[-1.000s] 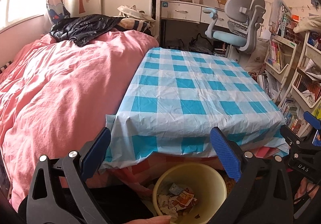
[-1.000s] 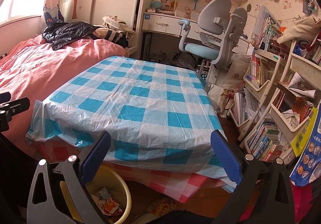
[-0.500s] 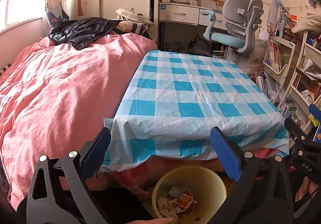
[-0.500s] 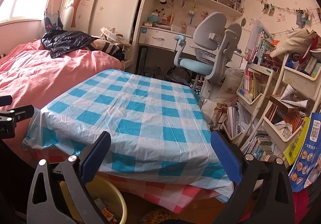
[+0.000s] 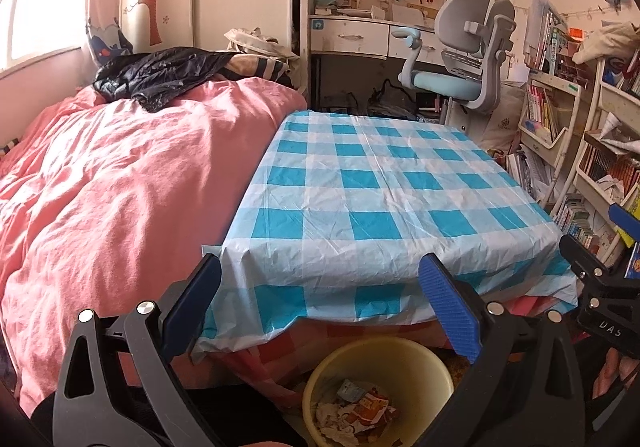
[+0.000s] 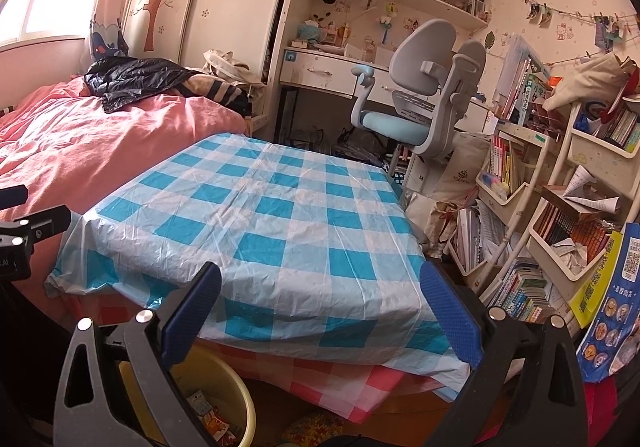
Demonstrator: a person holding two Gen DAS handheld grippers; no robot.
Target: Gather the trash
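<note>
A yellow bin (image 5: 380, 379) stands on the floor under the near edge of the table, with crumpled wrappers (image 5: 356, 411) in its bottom. In the right wrist view the same yellow bin (image 6: 224, 387) shows at the lower left. My left gripper (image 5: 320, 311) hangs open above and in front of the bin, nothing between its blue pads. My right gripper (image 6: 320, 311) is open too and holds nothing, in front of the table's near edge. The blue and white checked tablecloth (image 5: 380, 199) lies bare, no trash visible on it.
A bed with a pink duvet (image 5: 112, 187) runs along the left, a black jacket (image 5: 160, 75) on it. Behind the table are a desk and a grey chair (image 5: 468, 59). Crowded book racks (image 6: 560, 215) line the right. A hand (image 5: 612, 371) shows at the right edge.
Both grippers have risen and tilted up, so the bin sits lower in both views and more of the far wall shows. Both stay open and hold nothing.
</note>
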